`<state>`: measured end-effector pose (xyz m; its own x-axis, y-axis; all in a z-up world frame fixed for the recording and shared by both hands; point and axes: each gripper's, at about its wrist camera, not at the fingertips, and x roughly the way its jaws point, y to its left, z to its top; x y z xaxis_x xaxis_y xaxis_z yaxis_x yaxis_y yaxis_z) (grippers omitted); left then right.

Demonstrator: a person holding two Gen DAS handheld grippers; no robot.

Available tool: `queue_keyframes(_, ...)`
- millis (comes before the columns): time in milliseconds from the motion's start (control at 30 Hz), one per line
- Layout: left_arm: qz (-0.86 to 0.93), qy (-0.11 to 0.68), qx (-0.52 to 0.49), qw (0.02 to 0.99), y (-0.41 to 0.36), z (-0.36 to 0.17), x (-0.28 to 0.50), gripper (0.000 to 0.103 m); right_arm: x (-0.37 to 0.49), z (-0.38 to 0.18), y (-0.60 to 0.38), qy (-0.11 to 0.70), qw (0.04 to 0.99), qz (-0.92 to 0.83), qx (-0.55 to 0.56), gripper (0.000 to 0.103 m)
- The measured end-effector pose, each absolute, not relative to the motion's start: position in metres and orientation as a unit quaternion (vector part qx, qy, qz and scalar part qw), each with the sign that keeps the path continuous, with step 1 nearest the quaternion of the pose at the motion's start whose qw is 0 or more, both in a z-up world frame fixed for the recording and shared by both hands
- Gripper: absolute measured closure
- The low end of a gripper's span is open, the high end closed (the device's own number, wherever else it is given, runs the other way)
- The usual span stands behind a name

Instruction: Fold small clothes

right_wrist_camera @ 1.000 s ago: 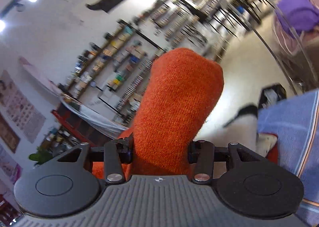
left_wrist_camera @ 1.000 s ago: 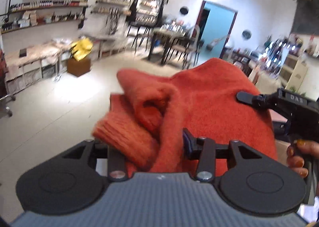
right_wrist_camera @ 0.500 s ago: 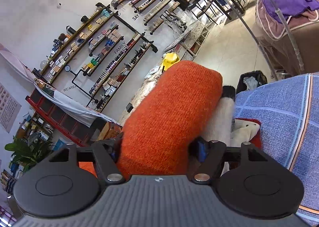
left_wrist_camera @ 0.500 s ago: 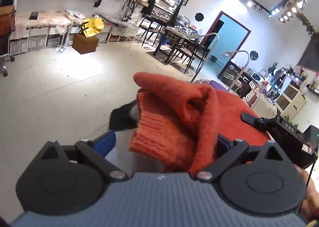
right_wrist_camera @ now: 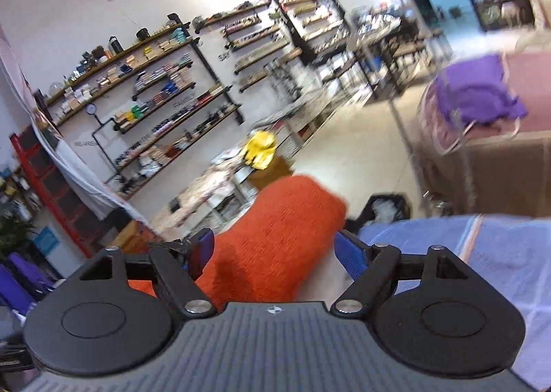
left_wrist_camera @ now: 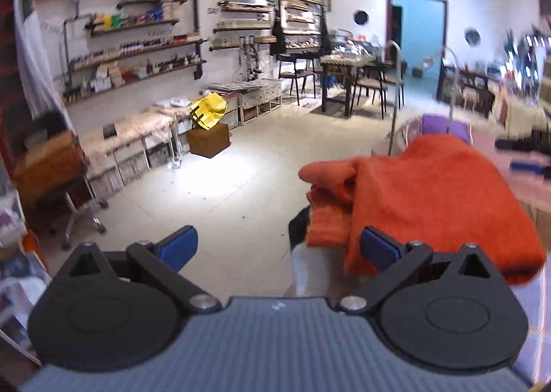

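Note:
An orange knitted garment (left_wrist_camera: pixel 427 199) lies bunched on the table, to the right of my left gripper (left_wrist_camera: pixel 275 247). That gripper's blue pads stand wide apart, and only the cloth's edge hangs by the right pad (left_wrist_camera: pixel 377 249). In the right wrist view the same orange garment (right_wrist_camera: pixel 279 240) rises between the wide-spread blue pads of my right gripper (right_wrist_camera: pixel 277 252), which do not press on it. The right gripper shows blurred at the far right edge of the left wrist view.
A blue checked cloth (right_wrist_camera: pixel 482 254) covers the table. A purple garment (right_wrist_camera: pixel 478 92) lies on a pink-covered table behind a wire rack (right_wrist_camera: pixel 461 130). Shelves line the walls; a yellow bag (left_wrist_camera: pixel 208 111) sits on a brown box across the tiled floor.
Both grippers have let go of the orange garment and spread their jaws wide. The left gripper has pulled back and to the left of it; the garment now rests on the table.

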<state>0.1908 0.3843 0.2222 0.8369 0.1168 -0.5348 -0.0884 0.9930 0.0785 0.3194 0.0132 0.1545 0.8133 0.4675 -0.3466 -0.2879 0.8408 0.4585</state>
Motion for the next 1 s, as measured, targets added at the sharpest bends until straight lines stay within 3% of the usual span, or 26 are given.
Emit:
queue_keyframes(200,0.015,0.324,0.169,0.931,0.275,0.237,0.182,0.0,0.281,0.176,0.013,0.245,0.93,0.264,0.071,0.0)
queue_keyframes(333,0.012,0.343,0.189,0.92,0.241,0.239,0.18,0.0,0.257,0.196,0.024,0.273,0.909,0.312,0.027,0.0)
queue_keyframes(500,-0.002,0.368,0.208,0.906,0.231,0.247,0.18,0.0,0.24,0.203,0.053,0.305,0.882,0.337,-0.125,0.0)
queue_keyframes(700,-0.03,0.417,0.237,0.877,0.235,0.245,0.195,0.0,0.259,0.196,0.082,0.351,0.846,0.337,-0.217,0.0)
queue_keyframes(1000,-0.021,0.446,0.242,0.862,0.257,0.236,0.222,0.0,0.263,0.188,0.098,0.394,0.819,0.337,-0.246,0.0)
